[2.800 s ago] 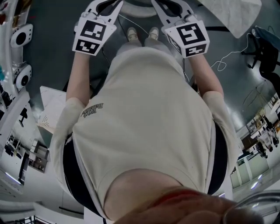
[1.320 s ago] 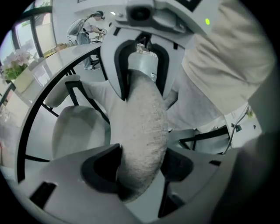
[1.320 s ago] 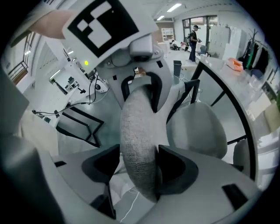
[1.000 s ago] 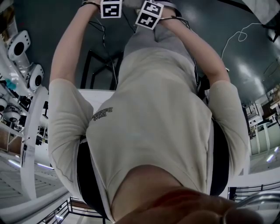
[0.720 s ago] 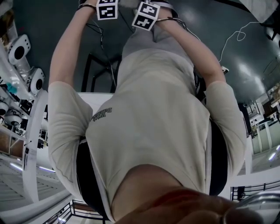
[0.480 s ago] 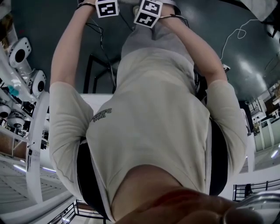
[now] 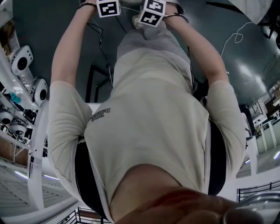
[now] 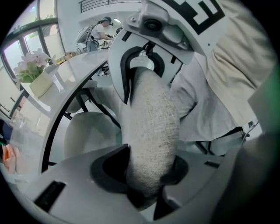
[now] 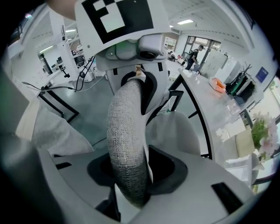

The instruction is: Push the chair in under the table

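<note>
A grey woven chair back runs as a thick rim from my left gripper up to my right gripper opposite. Both pairs of jaws have just been closing, with that rim between them, and the fabric fills each gap. The right gripper view shows the same rim rising from my right gripper to my left gripper. The white curved table lies just beyond. In the head view only the marker cubes show, at the top edge.
Black table legs stand under the tabletop, with a pale rounded seat beneath its edge. A potted flower and small items sit on the table. A person's torso fills the head view. A white cable lies on the dark floor.
Since the earliest frame both arms have stretched out ahead. The marker cubes have drawn close together at the top edge. Over the last second the white tabletop has slid lower in the head view.
</note>
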`<state>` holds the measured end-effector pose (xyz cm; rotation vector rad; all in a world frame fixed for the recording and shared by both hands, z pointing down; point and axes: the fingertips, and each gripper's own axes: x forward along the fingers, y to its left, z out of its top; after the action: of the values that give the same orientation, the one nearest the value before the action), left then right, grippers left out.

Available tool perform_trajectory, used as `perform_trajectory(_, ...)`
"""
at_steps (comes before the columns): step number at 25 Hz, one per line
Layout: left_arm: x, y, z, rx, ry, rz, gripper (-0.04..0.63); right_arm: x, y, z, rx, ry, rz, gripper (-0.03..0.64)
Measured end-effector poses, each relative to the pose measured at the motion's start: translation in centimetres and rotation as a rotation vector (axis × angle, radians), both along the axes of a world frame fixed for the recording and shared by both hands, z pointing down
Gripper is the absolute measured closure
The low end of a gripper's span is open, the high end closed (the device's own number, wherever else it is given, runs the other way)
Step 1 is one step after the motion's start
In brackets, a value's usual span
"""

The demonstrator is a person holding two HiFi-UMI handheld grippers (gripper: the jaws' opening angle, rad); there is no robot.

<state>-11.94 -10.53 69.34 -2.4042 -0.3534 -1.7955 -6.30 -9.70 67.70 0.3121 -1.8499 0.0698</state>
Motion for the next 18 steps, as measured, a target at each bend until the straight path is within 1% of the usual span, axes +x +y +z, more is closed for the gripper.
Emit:
perform_trajectory(4,0.2,-3.1,-0.3,0.023,-0.004,-0.009,0.442,0.0,-2.9,-0.4,0.019,-0.018,0.002,0.451)
perform_trajectory(11,-1.4,-8.7,-0.3,0.029,-0.020,0.007,0.441,-1.4,-8.1,-0.4,0.017,-0.031,0.026,0.446)
perform_trajectory(14,-1.6,-10.6,-0.2,0.016,-0.034,0.028,0.437,-1.6,-10.0,-0.4,-0.002,-0.044,0.039,0.444)
perform_trajectory(18,-2.9,-11.7,0.0,-0.004,-0.041,0.061,0.434,-3.5,-10.9,-0.2,-0.017,-0.076,0.028,0.446)
